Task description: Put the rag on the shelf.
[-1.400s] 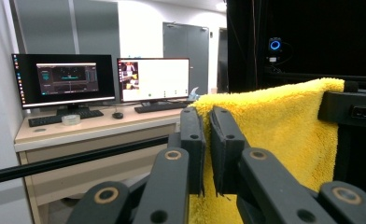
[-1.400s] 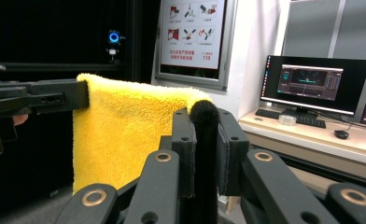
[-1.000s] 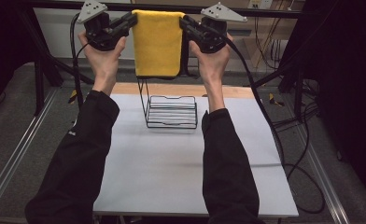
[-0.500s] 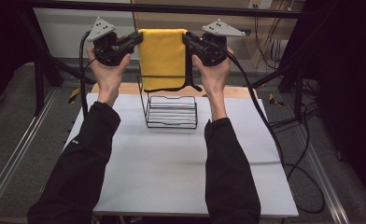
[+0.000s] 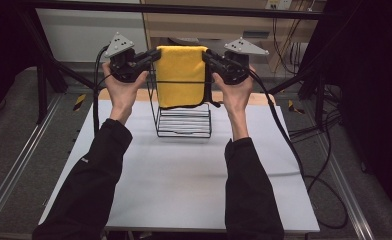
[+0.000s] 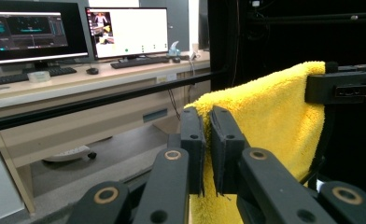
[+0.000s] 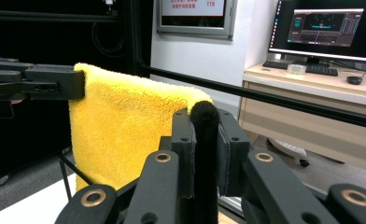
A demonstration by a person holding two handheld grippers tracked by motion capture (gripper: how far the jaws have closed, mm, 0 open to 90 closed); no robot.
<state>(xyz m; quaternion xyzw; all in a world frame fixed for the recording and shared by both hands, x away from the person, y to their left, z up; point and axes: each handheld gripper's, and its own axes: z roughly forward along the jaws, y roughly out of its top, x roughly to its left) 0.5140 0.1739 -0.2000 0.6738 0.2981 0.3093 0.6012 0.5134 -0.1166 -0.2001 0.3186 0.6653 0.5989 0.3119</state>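
Ideally, with the left gripper (image 5: pixel 151 56) and right gripper (image 5: pixel 210 56) each clamped on a top corner of the yellow towel (image 5: pixel 181 75) above the wire rack (image 5: pixel 183 122), both lower evenly, keeping it taut so it drapes squarely over the top bar.

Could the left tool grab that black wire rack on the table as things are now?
Probably not: the left tool is shut on the yellow cloth's top corner, above the wire rack. It would have to let go first; otherwise nothing blocks the way down.
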